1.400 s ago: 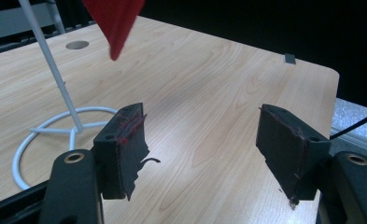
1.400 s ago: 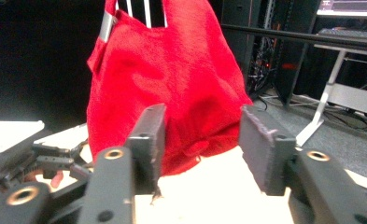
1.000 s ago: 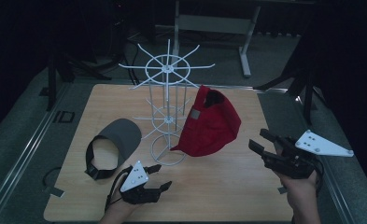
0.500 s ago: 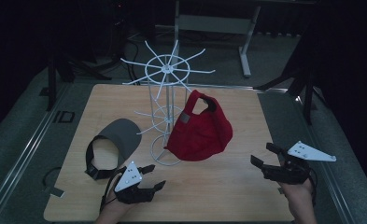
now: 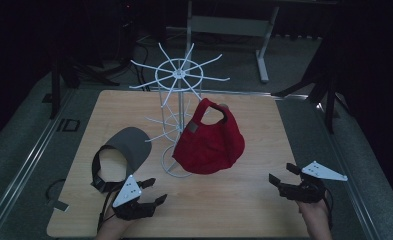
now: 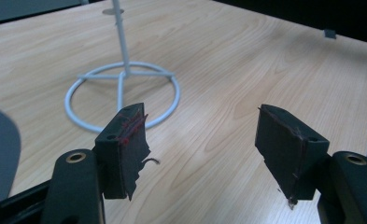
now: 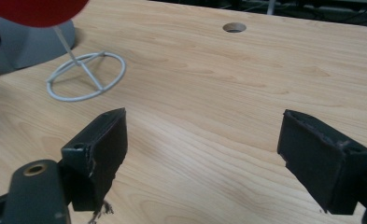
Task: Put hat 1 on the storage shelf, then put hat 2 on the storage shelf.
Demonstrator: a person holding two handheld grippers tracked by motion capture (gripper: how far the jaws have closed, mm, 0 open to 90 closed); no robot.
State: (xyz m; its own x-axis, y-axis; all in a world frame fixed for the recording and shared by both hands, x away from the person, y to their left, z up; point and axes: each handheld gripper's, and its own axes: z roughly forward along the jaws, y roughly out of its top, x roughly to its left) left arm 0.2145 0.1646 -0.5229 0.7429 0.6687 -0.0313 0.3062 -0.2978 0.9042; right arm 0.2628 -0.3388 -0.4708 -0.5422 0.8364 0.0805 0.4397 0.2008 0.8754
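A red cap hangs on the white wire rack at the middle of the wooden table; its edge shows in the right gripper view. A grey visor lies flat to the left of the rack. My left gripper is low over the front left of the table, just in front of the visor, open and empty. My right gripper is at the front right, apart from the cap. Its jaws have just been opening and nothing is between them.
The rack's ring base rests on the table ahead of both grippers. A round cable hole is cut near the far edge. Dark stands and a grey floor surround the table.
The red cap has swung left and now hangs lower against the rack. My right gripper has dropped toward the table, away from the cap. My left gripper has shifted slightly.
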